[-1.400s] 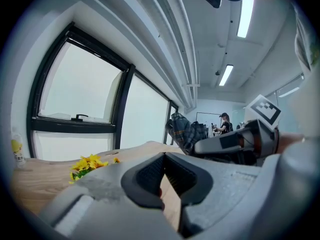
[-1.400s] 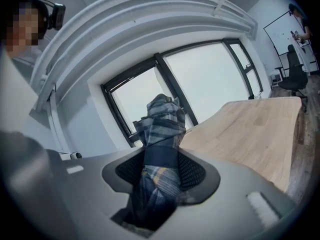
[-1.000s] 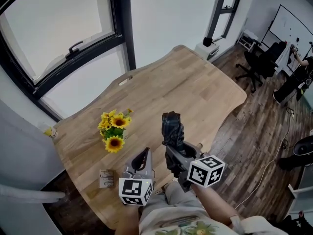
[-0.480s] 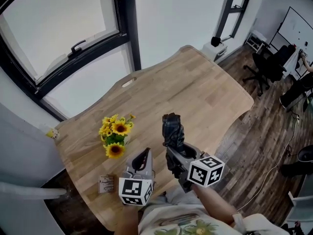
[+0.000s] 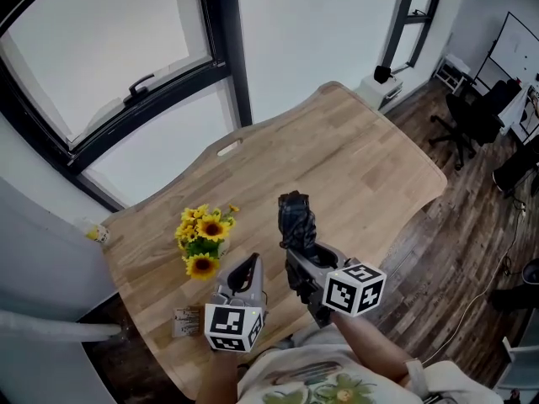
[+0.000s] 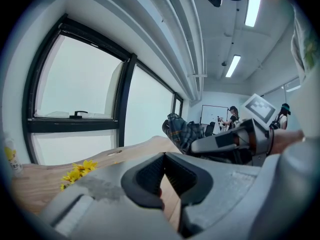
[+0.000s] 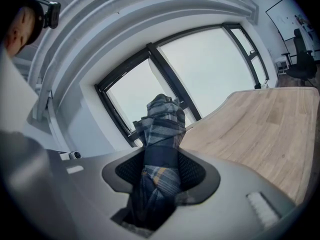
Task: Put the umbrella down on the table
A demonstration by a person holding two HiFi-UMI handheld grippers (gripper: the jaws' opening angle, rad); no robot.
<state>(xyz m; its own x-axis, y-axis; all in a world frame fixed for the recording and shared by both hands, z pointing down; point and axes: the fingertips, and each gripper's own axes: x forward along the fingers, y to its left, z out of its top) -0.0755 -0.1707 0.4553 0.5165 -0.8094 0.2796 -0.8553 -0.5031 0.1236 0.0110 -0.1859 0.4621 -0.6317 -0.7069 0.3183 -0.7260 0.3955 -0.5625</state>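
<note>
A folded dark plaid umbrella [image 5: 295, 213] stands up out of my right gripper [image 5: 300, 255], which is shut on its lower part above the near side of the wooden table [image 5: 337, 150]. In the right gripper view the umbrella [image 7: 162, 121] fills the gap between the pads of that gripper [image 7: 161, 159]. My left gripper [image 5: 248, 269] hovers just left of it over the table's near edge. Its jaws [image 6: 164, 156] are shut with nothing between them. The umbrella [image 6: 180, 131] also shows from the left gripper view, off to the right.
A bunch of sunflowers [image 5: 202, 241] stands on the table, left of both grippers, with a small packet [image 5: 184, 321] near the front edge. Big windows run behind the table. An office chair [image 5: 472, 112] stands on the wood floor at the far right.
Table and sunflowers have slid a little right and down in the head view as I shifted. Both grippers keep their places in the view, and the grip on the umbrella is the same.
</note>
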